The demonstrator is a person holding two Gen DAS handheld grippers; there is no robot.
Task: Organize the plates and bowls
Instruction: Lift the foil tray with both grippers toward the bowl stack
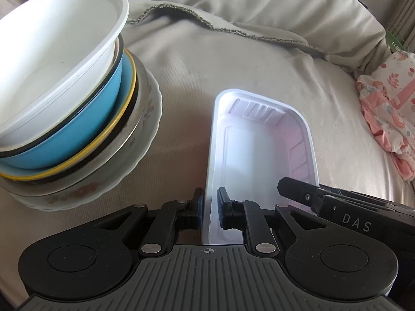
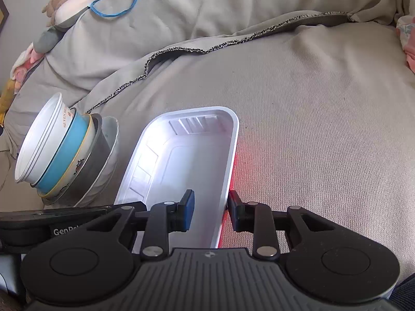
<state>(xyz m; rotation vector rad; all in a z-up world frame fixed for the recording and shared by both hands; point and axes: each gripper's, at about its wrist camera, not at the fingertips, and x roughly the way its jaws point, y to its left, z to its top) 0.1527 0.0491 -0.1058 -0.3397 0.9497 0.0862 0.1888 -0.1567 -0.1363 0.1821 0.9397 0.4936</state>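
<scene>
A white rectangular plastic tray [image 1: 262,153] with rounded corners, a thin rim and ribbed walls lies on the beige cloth-covered cushion [image 1: 259,64], near its front edge. The left gripper [image 1: 210,208] clamps the tray's left wall; the right gripper [image 2: 211,211] clamps its right wall. Beside the tray leans a stack of nested bowls [image 2: 67,153]: white plastic, blue, yellow-rimmed, steel, on a floral plate. The white bowl carries small unreadable lettering. The grippers read "DAS" and "GenRo".

Both wrist views look down, closely sharing tray [image 1: 262,140].
</scene>
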